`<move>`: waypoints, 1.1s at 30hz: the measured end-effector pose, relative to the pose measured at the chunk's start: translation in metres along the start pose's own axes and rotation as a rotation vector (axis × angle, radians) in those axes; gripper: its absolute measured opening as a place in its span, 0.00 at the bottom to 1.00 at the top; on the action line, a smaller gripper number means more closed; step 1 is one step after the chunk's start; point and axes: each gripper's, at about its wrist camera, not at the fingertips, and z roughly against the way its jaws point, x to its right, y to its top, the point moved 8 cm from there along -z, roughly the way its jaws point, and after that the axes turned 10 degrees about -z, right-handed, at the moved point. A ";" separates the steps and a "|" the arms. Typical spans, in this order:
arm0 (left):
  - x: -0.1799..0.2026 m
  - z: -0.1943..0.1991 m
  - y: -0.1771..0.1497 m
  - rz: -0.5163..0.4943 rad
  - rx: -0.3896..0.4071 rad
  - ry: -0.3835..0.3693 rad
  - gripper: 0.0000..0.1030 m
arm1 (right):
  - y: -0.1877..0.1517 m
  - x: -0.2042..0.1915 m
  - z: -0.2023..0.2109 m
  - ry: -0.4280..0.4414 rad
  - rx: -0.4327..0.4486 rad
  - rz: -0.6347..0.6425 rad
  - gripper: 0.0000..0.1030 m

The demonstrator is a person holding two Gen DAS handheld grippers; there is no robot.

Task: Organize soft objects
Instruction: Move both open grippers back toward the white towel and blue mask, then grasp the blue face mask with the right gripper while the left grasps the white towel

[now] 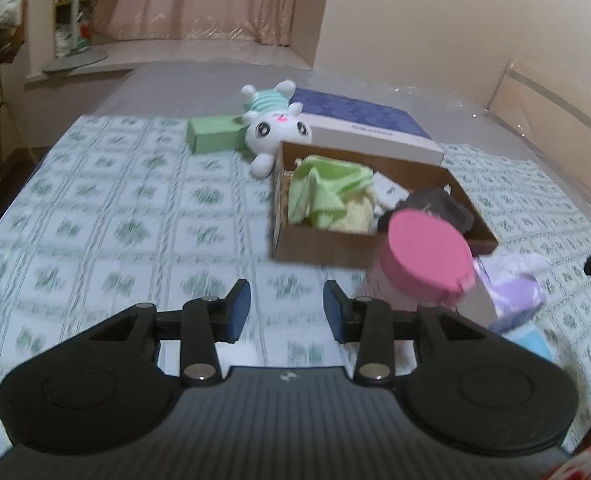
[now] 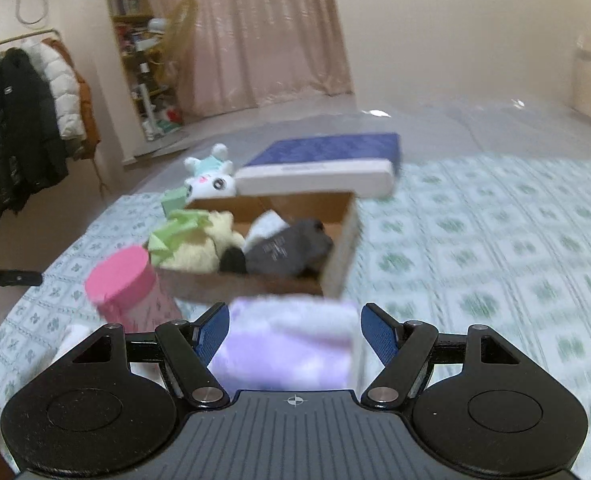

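The left gripper (image 1: 287,310) had its jaws partly spread with nothing between them, only the green-patterned bedspread (image 1: 135,220) showing in the gap. The right gripper (image 2: 295,334) stood wider, with a lilac and white soft cloth (image 2: 291,350) between its blue pads (image 2: 381,336); the left pad seemed to meet the cloth while a gap showed at the right pad, and the blur left it unclear whether the cloth was pinched. In the left wrist view the same cloth (image 1: 513,300) appeared at the right, just behind a pink-lidded tub (image 1: 427,260). Beyond these lay an open cardboard box (image 2: 335,256) holding a green cloth (image 2: 175,232), a pale yellow soft item (image 2: 211,248), a white item (image 2: 265,226) and dark grey socks (image 2: 287,252). Farther off lay a white plush toy (image 1: 273,130), a green box (image 1: 215,134) and a blue-topped flat box (image 1: 359,118).
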 end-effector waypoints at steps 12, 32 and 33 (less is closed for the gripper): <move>0.023 0.053 -0.070 0.077 -0.055 0.053 0.36 | -0.071 0.001 0.041 -0.068 -0.073 -0.079 0.71; 0.073 0.050 -0.132 0.117 -0.149 0.072 0.36 | -0.142 -0.019 0.016 -0.127 -0.200 0.054 0.71; 0.073 0.049 -0.133 0.112 -0.151 0.078 0.36 | -0.142 -0.017 0.014 -0.134 -0.198 0.049 0.72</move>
